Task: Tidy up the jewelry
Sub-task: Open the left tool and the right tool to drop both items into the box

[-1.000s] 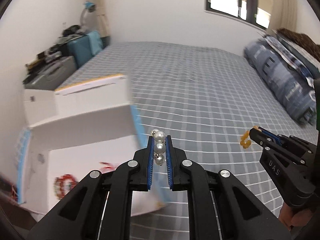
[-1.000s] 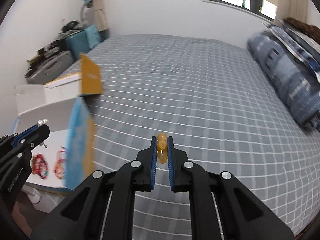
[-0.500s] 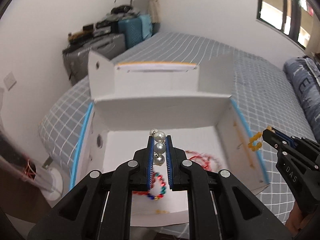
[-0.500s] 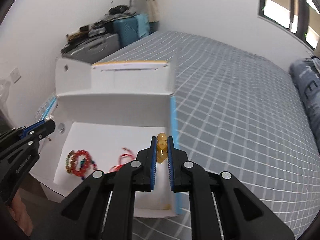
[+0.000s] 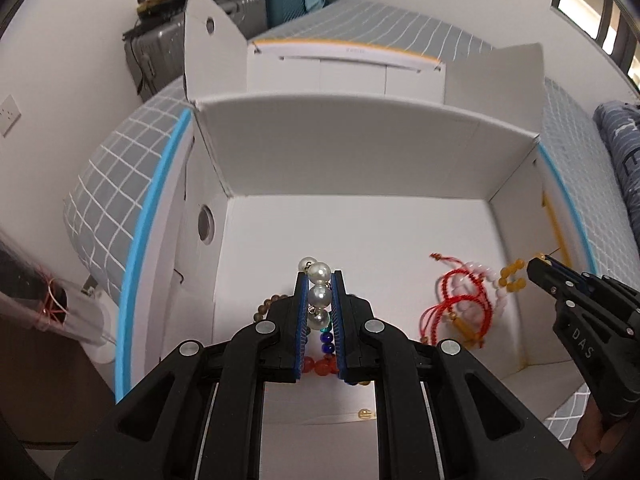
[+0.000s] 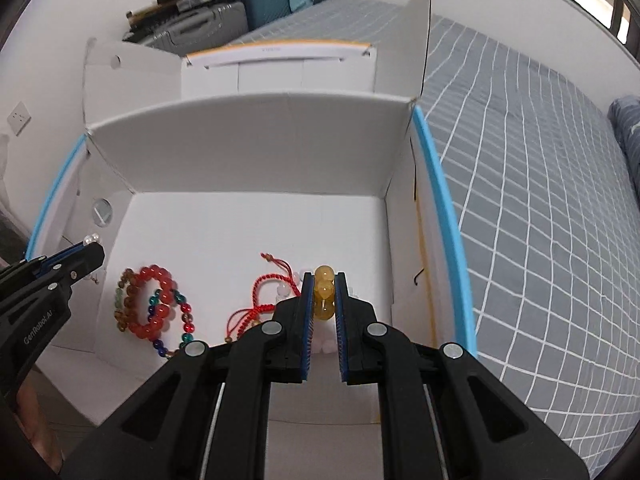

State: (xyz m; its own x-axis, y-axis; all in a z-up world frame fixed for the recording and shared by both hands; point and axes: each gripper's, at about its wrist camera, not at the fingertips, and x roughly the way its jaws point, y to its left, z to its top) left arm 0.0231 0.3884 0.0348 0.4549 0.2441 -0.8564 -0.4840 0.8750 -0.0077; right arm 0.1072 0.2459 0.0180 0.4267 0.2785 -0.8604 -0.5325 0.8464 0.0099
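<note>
An open white cardboard box (image 5: 360,152) (image 6: 256,144) lies on the bed's corner. My left gripper (image 5: 319,280) is shut on a white pearl bracelet (image 5: 319,294) and holds it over the box's near left part. My right gripper (image 6: 324,284) is shut on a yellow bead bracelet (image 6: 324,290) over the box's near right part; it also shows in the left wrist view (image 5: 536,270). On the box floor lie a red bead bracelet (image 6: 154,304), a multicolour bead bracelet (image 6: 184,320) and a red cord bracelet (image 6: 262,296) (image 5: 456,296).
The box's flaps stand up at the back and sides (image 6: 420,36). A grey checked bedspread (image 6: 540,200) stretches to the right. Suitcases (image 6: 260,4) stand by the far wall. A blue pillow (image 5: 624,148) lies at the right. A loose yellow bead (image 5: 365,413) sits on the box's near edge.
Both grippers have moved closer to the box and lower over it, each still holding its bracelet. The box interior now fills both views.
</note>
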